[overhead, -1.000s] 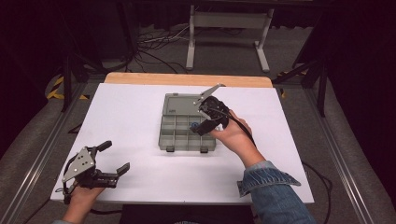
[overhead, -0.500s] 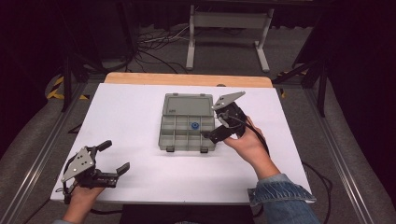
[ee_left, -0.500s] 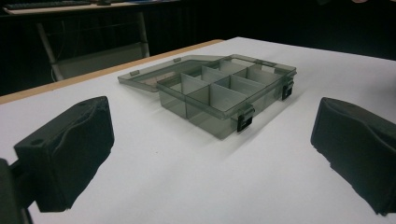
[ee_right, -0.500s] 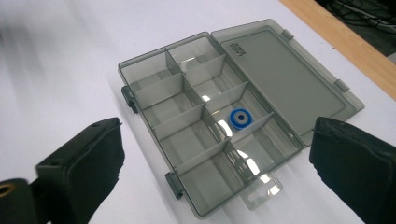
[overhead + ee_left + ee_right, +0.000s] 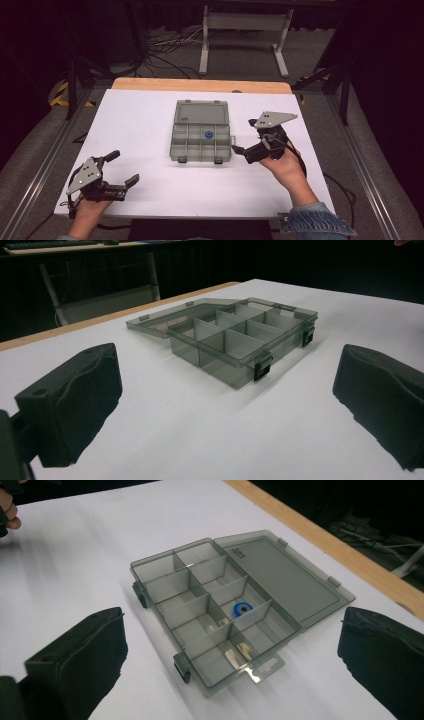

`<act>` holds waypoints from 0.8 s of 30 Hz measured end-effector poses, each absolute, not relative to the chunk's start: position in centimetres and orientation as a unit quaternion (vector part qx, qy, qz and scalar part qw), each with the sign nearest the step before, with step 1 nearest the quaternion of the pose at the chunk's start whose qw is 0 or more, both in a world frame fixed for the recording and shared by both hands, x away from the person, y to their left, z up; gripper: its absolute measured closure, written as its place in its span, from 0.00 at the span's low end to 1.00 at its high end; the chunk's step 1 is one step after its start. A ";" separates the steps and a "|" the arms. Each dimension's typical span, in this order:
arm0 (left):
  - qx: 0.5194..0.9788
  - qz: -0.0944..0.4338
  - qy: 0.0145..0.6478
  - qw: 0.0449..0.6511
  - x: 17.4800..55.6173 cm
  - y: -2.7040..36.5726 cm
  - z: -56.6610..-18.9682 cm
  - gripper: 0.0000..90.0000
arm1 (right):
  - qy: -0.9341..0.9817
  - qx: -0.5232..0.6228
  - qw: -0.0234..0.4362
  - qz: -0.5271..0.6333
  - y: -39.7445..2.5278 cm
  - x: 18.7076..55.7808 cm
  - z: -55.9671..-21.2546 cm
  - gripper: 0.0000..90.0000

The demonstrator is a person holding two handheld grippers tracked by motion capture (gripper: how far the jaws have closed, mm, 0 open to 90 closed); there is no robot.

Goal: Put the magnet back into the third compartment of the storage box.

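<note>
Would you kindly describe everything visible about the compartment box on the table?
The compartment box is smoky grey translucent plastic, its lid open and lying flat behind it. Dividers form small compartments; one holds a blue ring. Two dark latches sit on its front. It rests on the white table, mid-table; neither gripper touches it.

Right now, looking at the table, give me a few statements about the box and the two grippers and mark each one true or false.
1. The compartment box lies with its lid open. True.
2. A blue ring sits in one compartment. True.
3. The right gripper is clamped on the blue ring. False: it is open, beside the box.
4. The left gripper rests inside the box. False: it is open, near the table's front left corner.
</note>
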State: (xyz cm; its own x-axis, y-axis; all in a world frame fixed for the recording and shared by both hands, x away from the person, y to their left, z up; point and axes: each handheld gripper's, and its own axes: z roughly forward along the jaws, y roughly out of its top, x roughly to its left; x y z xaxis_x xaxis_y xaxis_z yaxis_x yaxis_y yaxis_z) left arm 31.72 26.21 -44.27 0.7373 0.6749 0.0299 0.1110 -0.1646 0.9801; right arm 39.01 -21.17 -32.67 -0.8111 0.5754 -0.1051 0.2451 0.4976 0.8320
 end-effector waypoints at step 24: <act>0.723 0.240 0.272 0.588 31.7 26.2 -44.2 0.00 | 0.780 0.251 0.239 0.521 -26.7 34.5 -37.2 0.00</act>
State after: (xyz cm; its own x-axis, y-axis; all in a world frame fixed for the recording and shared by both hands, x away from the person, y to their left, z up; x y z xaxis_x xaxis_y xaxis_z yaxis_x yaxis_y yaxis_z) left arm 31.66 26.22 -44.21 0.7369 0.6754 0.0273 0.1103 -0.1600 0.9809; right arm 34.52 -26.74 -37.22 -0.7603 0.6400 -0.1109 0.1423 0.3306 0.9330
